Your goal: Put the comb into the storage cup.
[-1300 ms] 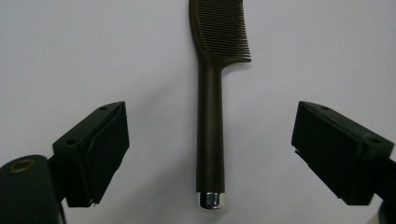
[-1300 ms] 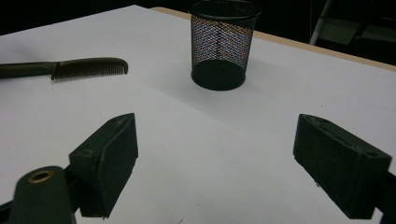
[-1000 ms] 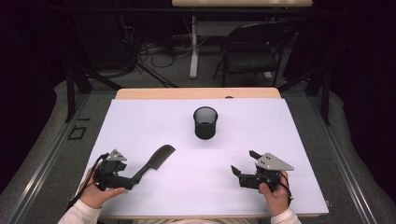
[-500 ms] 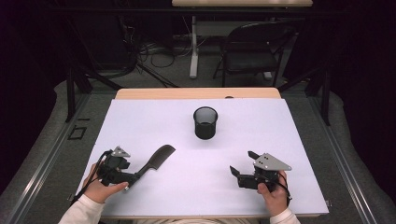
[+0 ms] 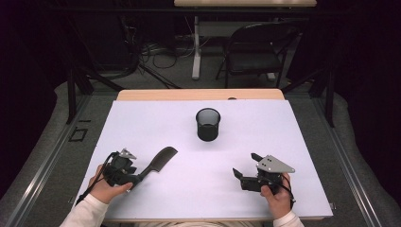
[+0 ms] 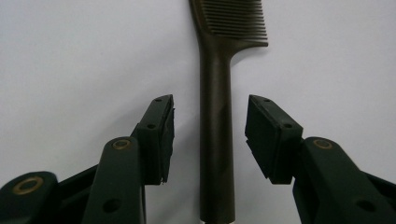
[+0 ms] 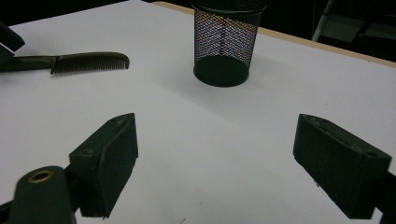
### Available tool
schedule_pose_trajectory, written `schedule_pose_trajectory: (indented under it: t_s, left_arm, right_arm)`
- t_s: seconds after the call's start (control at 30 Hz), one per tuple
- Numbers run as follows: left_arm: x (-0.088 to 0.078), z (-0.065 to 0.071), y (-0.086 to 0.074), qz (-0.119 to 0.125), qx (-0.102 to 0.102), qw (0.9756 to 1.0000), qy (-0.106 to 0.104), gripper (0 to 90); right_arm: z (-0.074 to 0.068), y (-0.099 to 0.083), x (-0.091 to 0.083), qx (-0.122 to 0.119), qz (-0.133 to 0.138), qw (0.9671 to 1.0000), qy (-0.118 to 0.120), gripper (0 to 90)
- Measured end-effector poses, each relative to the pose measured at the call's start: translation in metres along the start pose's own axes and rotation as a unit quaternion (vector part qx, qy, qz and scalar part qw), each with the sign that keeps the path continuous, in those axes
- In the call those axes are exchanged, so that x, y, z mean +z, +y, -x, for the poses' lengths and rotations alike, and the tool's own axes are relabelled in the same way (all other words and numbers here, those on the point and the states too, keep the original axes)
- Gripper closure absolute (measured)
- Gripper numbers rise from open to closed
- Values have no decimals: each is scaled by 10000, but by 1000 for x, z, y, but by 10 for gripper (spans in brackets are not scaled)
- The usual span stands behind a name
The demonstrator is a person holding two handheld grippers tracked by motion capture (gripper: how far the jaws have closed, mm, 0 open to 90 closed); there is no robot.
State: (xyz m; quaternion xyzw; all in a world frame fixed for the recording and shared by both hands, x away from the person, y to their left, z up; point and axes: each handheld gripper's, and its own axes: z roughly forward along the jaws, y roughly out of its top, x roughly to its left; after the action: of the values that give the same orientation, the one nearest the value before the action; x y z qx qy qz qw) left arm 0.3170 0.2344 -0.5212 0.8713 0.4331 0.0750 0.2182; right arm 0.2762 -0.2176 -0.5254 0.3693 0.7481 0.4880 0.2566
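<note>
Since the earlier frames the left gripper (image 5: 137, 178) has slid a little forward along the handle of the dark brown plastic comb (image 5: 158, 162), and its fingers (image 6: 159, 133) have just been closing in on that handle. In the left gripper view the handle runs straight up between the two black pads, with a narrow strip of white showing on each side, so the pads flank it without pressing on it yet. The comb lies flat on the white desk (image 5: 156, 118), teeth end pointing away and to the right, at the near left of the desk. The left hand (image 5: 106, 188) wraps the gripper body from behind, forearm coming in low from the near edge, the tool held close to the surface and angled along the comb.

The right gripper (image 5: 243, 172) rests at the near right, its fingers (image 7: 109, 158) spread wide with nothing between them, aimed leftward and forward. The right hand (image 5: 276, 194) holds it from below, the grey three-cornered plate on top. A black wire-mesh cup (image 5: 208, 124) stands upright at the middle of the desk, well apart from both grippers.
</note>
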Motion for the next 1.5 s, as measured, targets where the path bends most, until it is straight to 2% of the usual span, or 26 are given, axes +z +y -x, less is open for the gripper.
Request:
schedule_pose_trajectory:
  t_s: [0.2,0.57,0.8,1.5]
  left_arm:
    - [2,1,2,-166,-46,9998,-43,560]
    - [8,3,3,-405,11,9992,77,643]
    - [9,4,3,-444,52,9990,61,686]
    - [13,7,3,-452,130,9988,108,711]
  right_arm:
    - [0,0,0,3,-7,10000,8,138]
    - [0,0,0,-7,-16,10000,29,138]
    - [0,0,0,-16,-14,10000,15,138]
    - [0,-1,0,-27,-30,10000,32,138]
